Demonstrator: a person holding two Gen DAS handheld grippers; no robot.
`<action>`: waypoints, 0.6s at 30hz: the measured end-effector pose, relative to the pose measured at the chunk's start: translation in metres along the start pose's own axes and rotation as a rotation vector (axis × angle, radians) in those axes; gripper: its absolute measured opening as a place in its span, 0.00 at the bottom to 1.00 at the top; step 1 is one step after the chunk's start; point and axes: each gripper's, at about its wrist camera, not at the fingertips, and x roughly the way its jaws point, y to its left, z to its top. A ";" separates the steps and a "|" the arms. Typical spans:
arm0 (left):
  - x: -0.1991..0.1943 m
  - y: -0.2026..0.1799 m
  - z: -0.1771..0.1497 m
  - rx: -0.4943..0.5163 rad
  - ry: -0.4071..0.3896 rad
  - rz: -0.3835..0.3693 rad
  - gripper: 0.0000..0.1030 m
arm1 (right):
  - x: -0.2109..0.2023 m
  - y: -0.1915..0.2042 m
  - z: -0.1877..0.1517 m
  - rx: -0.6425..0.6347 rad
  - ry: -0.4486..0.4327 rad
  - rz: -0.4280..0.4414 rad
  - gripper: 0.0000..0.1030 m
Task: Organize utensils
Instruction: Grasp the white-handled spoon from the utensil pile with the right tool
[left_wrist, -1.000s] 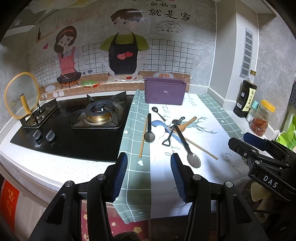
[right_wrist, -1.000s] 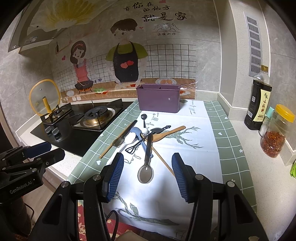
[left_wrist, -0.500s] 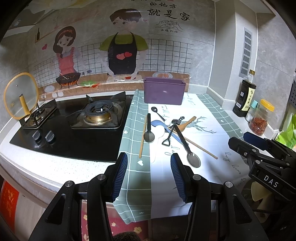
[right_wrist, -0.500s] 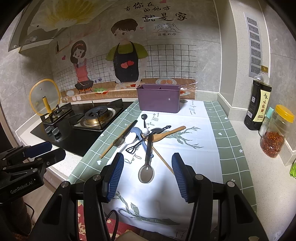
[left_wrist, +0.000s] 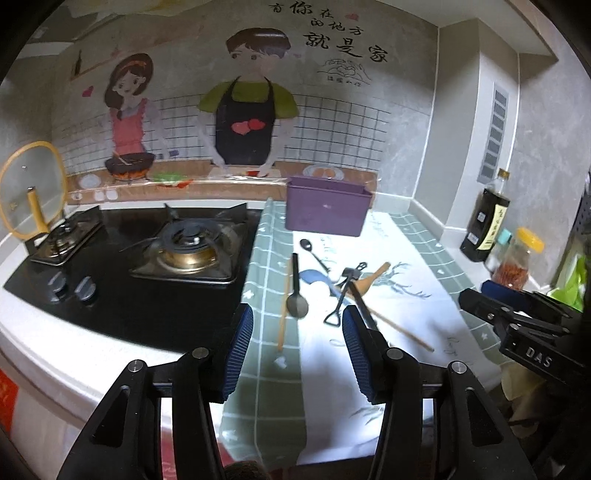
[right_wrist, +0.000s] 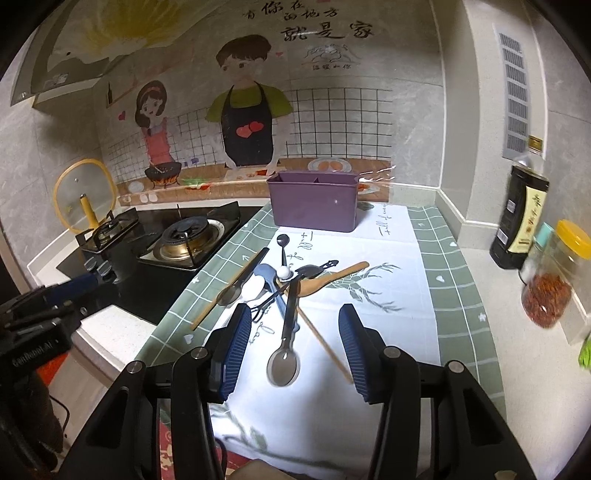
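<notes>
The green-checked cloth (right_wrist: 436, 273) covers the counter right of the black gas hob (left_wrist: 129, 280). At its far end stands the purple utensil holder (right_wrist: 314, 206), upright, with a divider showing at its rim. Both grippers tilt down toward the cloth from its near edge. The left gripper (left_wrist: 295, 347) stands wide apart and empty, above the near ends of a chopstick (left_wrist: 283, 314) and a dark spoon (left_wrist: 296, 299). The right gripper (right_wrist: 293, 352) is closing, its jaws not touching anything, with a long steel spoon (right_wrist: 286, 347) lying on the cloth between them (bowl nearest the camera). The remaining utensils lie heaped mid-cloth, well short of the holder. The right gripper's body reads "DAS"; the left's "GenRobot.AI". The sauce bottle's (right_wrist: 521, 225) label is too small to read.
</notes>
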 end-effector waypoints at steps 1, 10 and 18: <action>0.005 0.000 0.002 0.006 0.019 -0.012 0.51 | 0.004 -0.004 0.003 -0.001 0.010 0.006 0.42; 0.055 -0.031 -0.008 0.039 0.148 -0.098 0.51 | 0.018 -0.032 0.026 -0.078 0.020 -0.099 0.37; 0.108 -0.060 0.000 -0.053 0.263 -0.083 0.45 | 0.046 -0.071 0.029 -0.084 0.086 -0.041 0.37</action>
